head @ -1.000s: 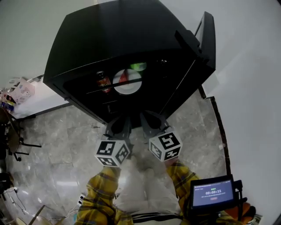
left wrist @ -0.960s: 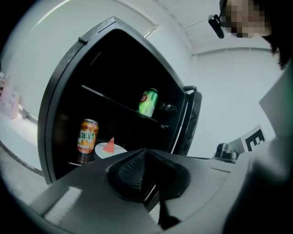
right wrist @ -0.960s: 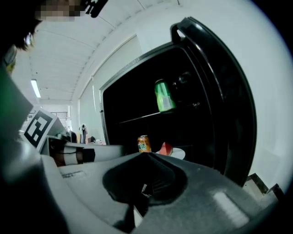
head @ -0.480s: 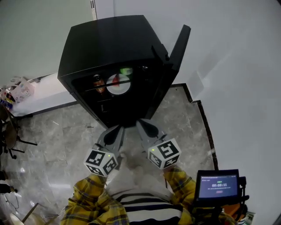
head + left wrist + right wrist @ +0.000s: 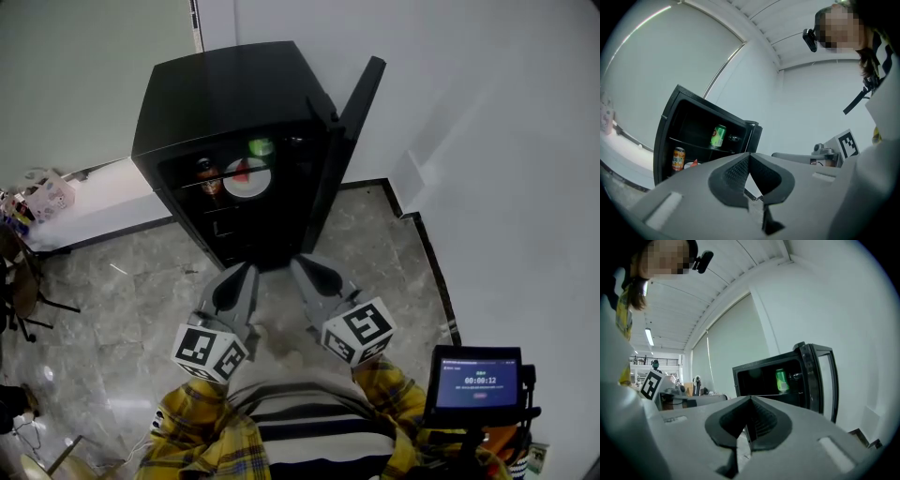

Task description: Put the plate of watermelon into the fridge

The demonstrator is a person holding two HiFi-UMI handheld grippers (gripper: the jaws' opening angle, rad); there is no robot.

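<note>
The plate of watermelon (image 5: 247, 177) is sitting on a shelf inside the black fridge (image 5: 225, 94), near the middle of the shelf. An orange can (image 5: 204, 174) is standing just beside it, toward the shelf's left end. A green can (image 5: 261, 147) is standing on the shelf above. The fridge door (image 5: 349, 141) is hanging open on the right side. The left gripper (image 5: 247, 272) is holding nothing, and its two jaws are pressing together at the tips. The right gripper (image 5: 300, 265) is doing the same, with jaws together and nothing between them. Both grippers are pointing at the fridge from well apart, out over the grey stone floor (image 5: 112, 300). The person's yellow check sleeves (image 5: 202, 422) are showing behind the marker cubes. A small screen (image 5: 478, 382) is glowing blue at the right
</note>
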